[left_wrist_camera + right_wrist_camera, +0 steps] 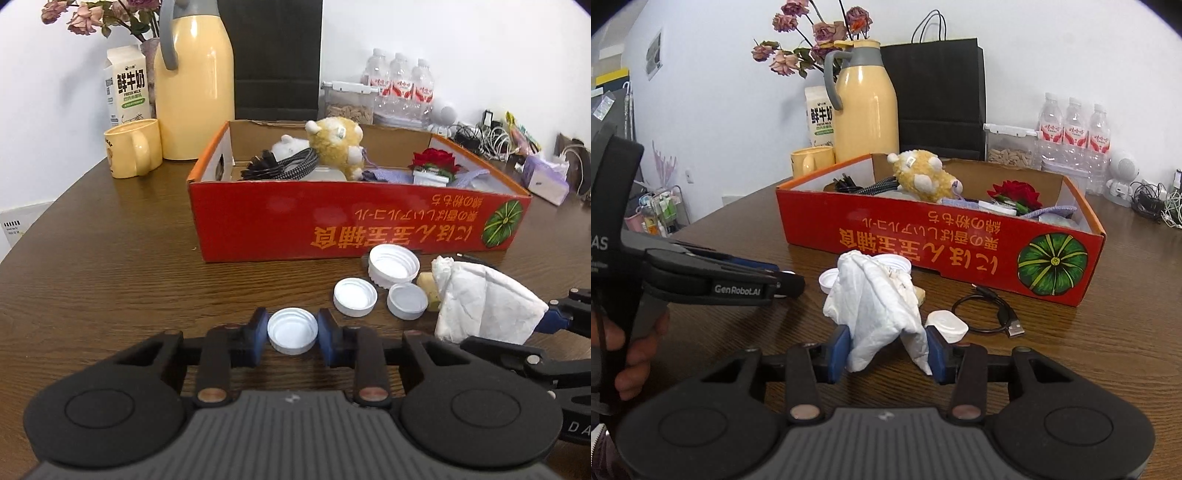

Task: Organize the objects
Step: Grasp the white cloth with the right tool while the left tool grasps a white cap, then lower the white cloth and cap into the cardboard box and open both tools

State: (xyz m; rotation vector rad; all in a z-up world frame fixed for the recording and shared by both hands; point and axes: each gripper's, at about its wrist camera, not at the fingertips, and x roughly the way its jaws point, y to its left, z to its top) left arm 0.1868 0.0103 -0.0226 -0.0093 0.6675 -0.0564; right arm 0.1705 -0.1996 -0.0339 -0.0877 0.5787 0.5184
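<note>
**Bottle cap and crumpled tissue gripped in front of the red box**

A white bottle cap (pixel 292 331), open side up, sits on the wooden table (pixel 110 266) in front of the red cardboard box (pixel 332 225), pinched between the blue pads of the left gripper (pixel 292 334); three more white caps (pixel 391 267) lie nearer the box, just beside a crumpled white tissue (pixel 875 306); the right gripper (pixel 886 349) has its fingers pressed onto that tissue from both sides; a black USB cable (pixel 990 314) lies right of the tissue, before the box; inside the box rest a yellow plush toy (pixel 338 142), a braided cable (pixel 291 162) and a red rose (pixel 434 160); behind the box stand a yellow thermos jug (pixel 194 92), a yellow mug (pixel 133 147) and a milk carton (pixel 127 85).
</note>
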